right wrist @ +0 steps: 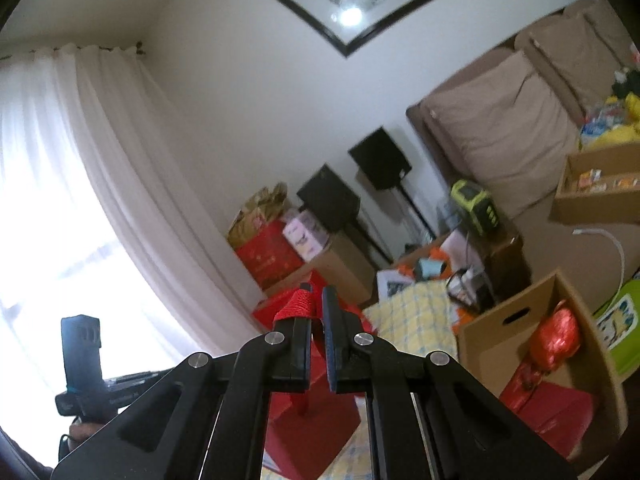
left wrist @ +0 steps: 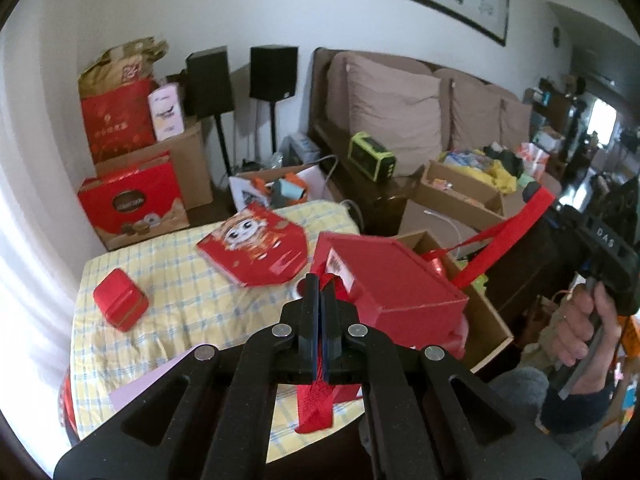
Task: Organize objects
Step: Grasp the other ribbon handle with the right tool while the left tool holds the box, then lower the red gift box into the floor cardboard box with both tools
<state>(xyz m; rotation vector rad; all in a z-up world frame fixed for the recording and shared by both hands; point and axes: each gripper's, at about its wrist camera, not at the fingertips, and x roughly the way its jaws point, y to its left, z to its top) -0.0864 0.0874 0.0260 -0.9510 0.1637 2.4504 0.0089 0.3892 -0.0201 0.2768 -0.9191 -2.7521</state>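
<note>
Because carried only by its ribbons, prone to swinging: so with the red gift bag [left wrist: 384, 280], hanging tilted over the near edge of the surface [left wrist: 180, 300] and just above the open cardboard box [left wrist: 492, 332].

Left tool [left wrist: 320, 286]: clamped shut on one red ribbon handle [left wrist: 316, 408], with a loose tail dangling below the pads. Right tool [right wrist: 318, 304]: closed likewise on the other ribbon handle [right wrist: 298, 306], with the strap looped over one finger rather than seated deep between the pads. Looks the weaker of the two holds, though hard to tell how much ribbon sits inside.

Judged most likely to fail at that right-hand strap. Could slide off the finger if jerked or tipped further, dropping one side of the bag and perhaps spilling whatever lies inside; contents not visible from either view.

Second worry: pulling the two handles too far apart. Might strain the ribbon where fixed to the bag, or skew the bag more than at present.

Third: clipping a wall of the cardboard box on the way down, given the tilt and the red parcels already lying inside. Better levelled first, then lowered straight.

Less pressing: a swing back across the surface, enough to knock the small red tin [left wrist: 120, 300] or shift the flat cartoon bag [left wrist: 256, 248], both well apart from the load for now.
</note>
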